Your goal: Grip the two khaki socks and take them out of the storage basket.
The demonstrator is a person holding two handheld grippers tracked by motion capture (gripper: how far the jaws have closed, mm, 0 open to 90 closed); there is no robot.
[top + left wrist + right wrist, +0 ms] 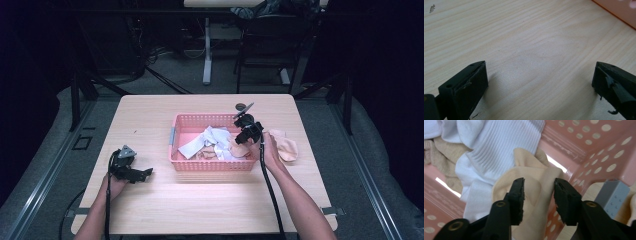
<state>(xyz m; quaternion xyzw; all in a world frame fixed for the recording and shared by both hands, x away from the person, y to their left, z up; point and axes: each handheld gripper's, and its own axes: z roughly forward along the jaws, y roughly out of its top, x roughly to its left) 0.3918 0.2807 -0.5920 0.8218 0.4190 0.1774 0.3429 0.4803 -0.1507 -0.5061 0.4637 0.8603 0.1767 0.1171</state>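
Observation:
A pink perforated basket (212, 166) stands mid-table and holds white socks (210, 137) and beige ones. My right gripper (245, 136) reaches into its right end. In the right gripper view its jaws (539, 195) stand apart, with a beige sock (534, 170) lying loose between and under them, beside a ribbed white sock (499, 147). That beige sock (239, 150) lies just inside the basket's right wall (594, 150). My left gripper (145, 174) rests low over the table left of the basket, open (540, 82), with only bare wood between its fingers.
Another beige sock (286, 146) lies on the table right of the basket, beside the right hand. A small dark disc (241, 106) sits behind the basket. The wooden table (150, 210) has free room at the front and left. Chairs and cables stand beyond it.

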